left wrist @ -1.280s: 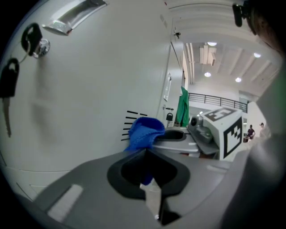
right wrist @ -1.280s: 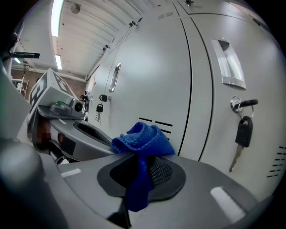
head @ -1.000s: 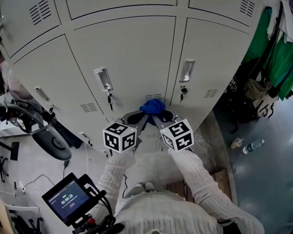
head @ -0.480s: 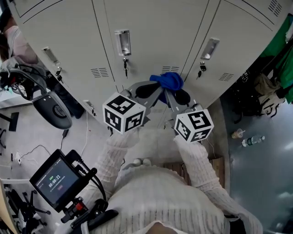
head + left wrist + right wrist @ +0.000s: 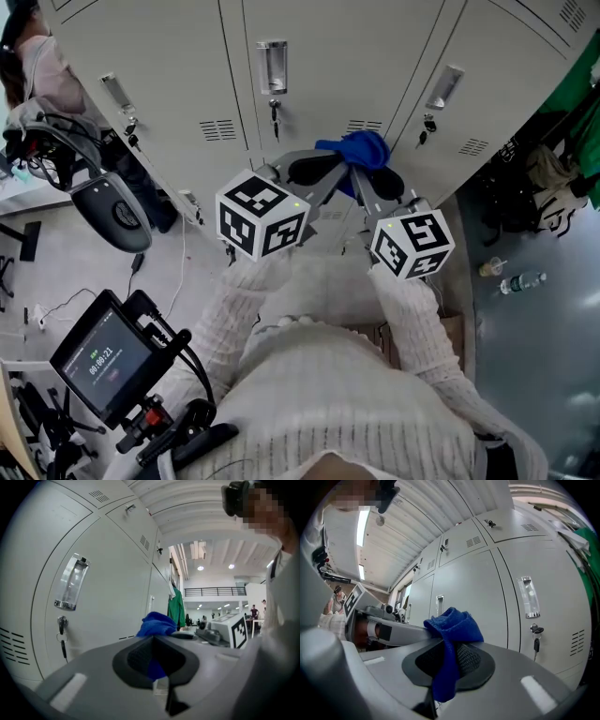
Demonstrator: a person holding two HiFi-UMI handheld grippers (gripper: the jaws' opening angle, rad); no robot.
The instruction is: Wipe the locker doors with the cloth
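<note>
A blue cloth [image 5: 361, 150] hangs bunched at the tips of both grippers, just in front of the grey locker doors [image 5: 328, 56]. My right gripper [image 5: 372, 174] is shut on the cloth [image 5: 452, 623], a fold of which drapes down between its dark pads [image 5: 471, 660]. My left gripper [image 5: 330, 169] comes in from the left and is shut too, with blue cloth [image 5: 157, 623] showing in the slit between its pads and bulging beyond the tips. The two grippers converge on the same bundle. I cannot tell whether the cloth touches the door.
Each door has a metal handle [image 5: 272, 66] with a key [image 5: 275, 114] hanging below it and a vent [image 5: 217, 129]. A black chair [image 5: 112, 211] stands at the left. Green garments [image 5: 581, 84] hang on the right, above a bottle [image 5: 520, 281] on the floor. A small monitor [image 5: 98, 356] sits low left.
Both grippers and the blue cloth have shifted up and to the right in the head view, nearer the locker doors. The grip on the cloth looks the same.
</note>
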